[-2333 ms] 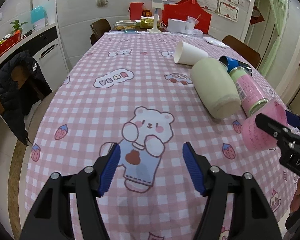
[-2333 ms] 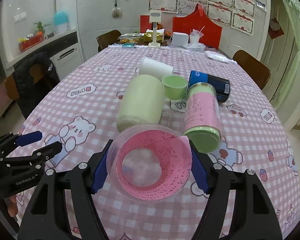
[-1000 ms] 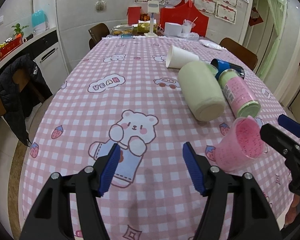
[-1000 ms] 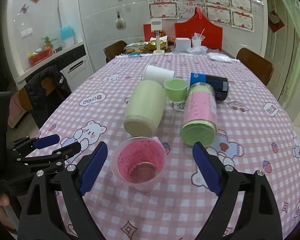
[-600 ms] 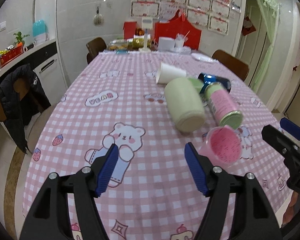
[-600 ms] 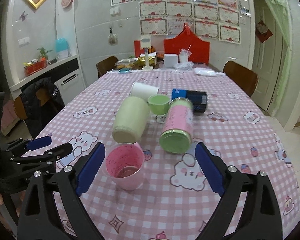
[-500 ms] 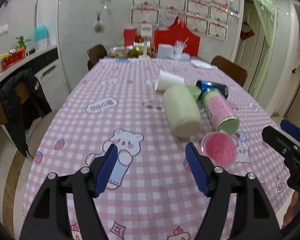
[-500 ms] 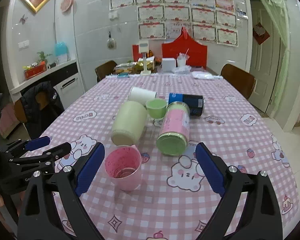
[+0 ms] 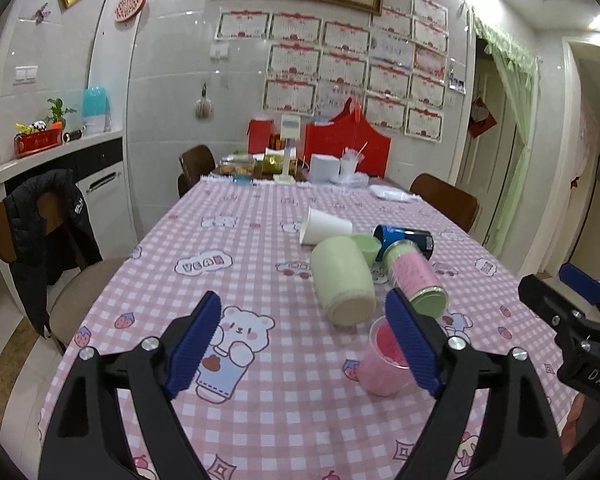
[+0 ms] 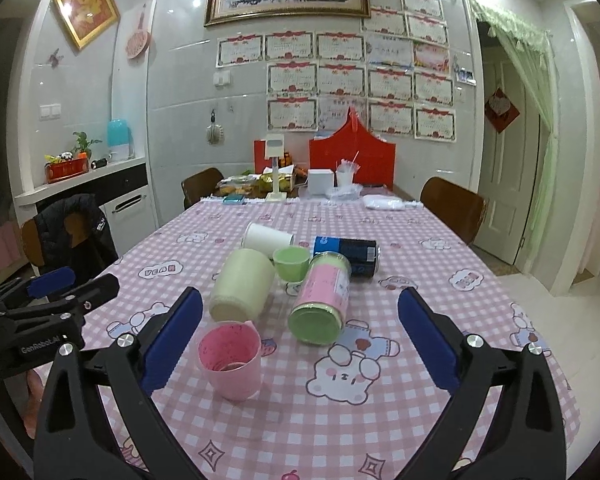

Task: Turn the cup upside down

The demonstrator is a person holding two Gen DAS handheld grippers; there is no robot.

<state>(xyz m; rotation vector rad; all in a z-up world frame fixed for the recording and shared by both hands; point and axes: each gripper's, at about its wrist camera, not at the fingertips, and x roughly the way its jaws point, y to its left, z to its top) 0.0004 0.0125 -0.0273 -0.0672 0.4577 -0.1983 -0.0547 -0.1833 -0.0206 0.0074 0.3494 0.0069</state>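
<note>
Left gripper (image 9: 302, 336) hangs above the pink checked tablecloth (image 10: 340, 420) w/ jaws spread wide, nothing btwn them. Just right of it in the right wrist view, the pink cup (image 10: 230, 360) stands upright, mouth up, on the cloth near the table's front edge, free of both grippers; in the left wrist view it sits partly behind that gripper's right finger (image 9: 410, 344). Behind the cup lie a pale green jar (image 10: 242, 284) and a pink-labelled bottle w/ green cap (image 10: 322, 300), both on their sides; a small green cup (image 10: 291, 263), white paper cup (image 10: 266, 239) and blue can (image 10: 346, 256) farther back. Right gripper (image 10: 298, 332) also wide apart, holding nothing.
</note>
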